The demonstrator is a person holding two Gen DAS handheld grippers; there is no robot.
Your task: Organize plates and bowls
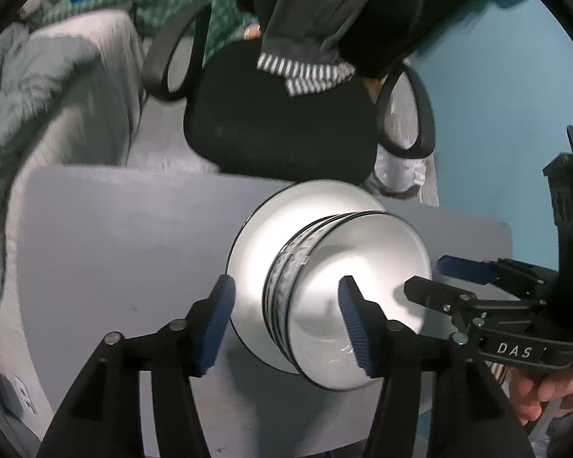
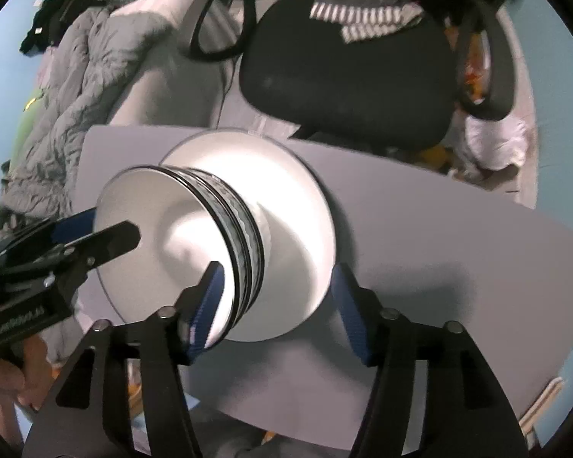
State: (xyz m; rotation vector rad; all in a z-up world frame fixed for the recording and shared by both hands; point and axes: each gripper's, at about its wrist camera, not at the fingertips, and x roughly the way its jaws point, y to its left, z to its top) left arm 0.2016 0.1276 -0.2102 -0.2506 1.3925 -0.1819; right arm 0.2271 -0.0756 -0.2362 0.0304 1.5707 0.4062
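A stack of white bowls [image 1: 347, 278] with dark patterned rims sits on a white plate [image 1: 259, 252] on the grey table [image 1: 114, 236]. My left gripper [image 1: 286, 322] is open, its fingers straddling the near rim of the bowls. My right gripper [image 1: 435, 276] reaches in from the right at the bowls' far rim. In the right wrist view the bowls [image 2: 179, 236] sit on the plate [image 2: 294, 229], and my right gripper [image 2: 277, 311] is open around their rim. The left gripper [image 2: 107, 229] comes in from the left.
A black office chair [image 1: 282, 129] draped with clothes stands behind the table. A bed with a grey blanket [image 1: 30, 114] lies to the left. The blue wall [image 1: 496, 107] is on the right. The table's far edge [image 2: 420, 168] runs close behind the plate.
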